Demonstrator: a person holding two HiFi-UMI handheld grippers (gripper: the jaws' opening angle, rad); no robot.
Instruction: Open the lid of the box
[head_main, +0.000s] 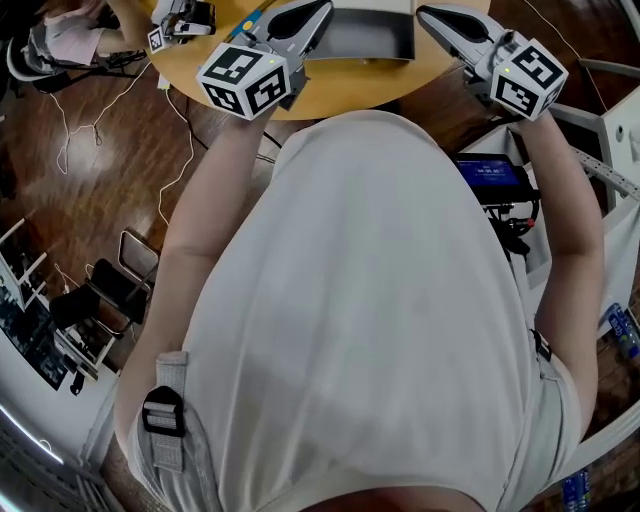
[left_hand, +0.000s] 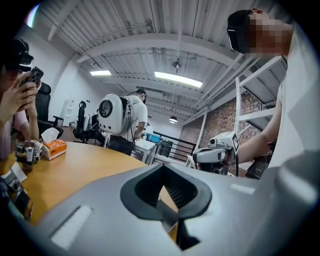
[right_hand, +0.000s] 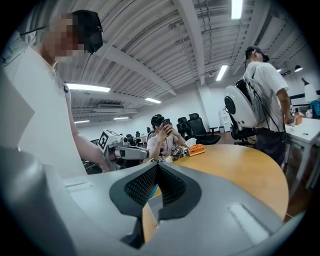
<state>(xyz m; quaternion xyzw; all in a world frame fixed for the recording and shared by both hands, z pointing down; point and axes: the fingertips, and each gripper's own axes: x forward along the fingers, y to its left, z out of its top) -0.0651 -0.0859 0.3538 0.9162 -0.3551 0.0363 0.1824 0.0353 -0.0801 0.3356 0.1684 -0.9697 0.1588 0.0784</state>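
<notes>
A grey-and-white box (head_main: 370, 38) stands on the round wooden table (head_main: 330, 95), at the top of the head view. My left gripper (head_main: 322, 10) points at the box's left side, its tip close to that edge. From the right, my right gripper (head_main: 422, 12) points at the opposite side. In the left gripper view the left gripper (left_hand: 169, 210) has its jaws together, with only tabletop showing in the slit. The right gripper (right_hand: 156, 210) looks the same in its own view. The jaws hide the box in both gripper views, so I cannot tell whether either tip touches it.
Small devices (head_main: 185, 18) and a blue-and-yellow item (head_main: 250, 25) lie on the table's left part. A seated person with a phone (right_hand: 162, 137) and an orange tissue box (left_hand: 52, 147) are at the far side. A person with a white backpack (left_hand: 122, 117) stands beyond. A blue-screened unit (head_main: 490, 175) sits right of my body.
</notes>
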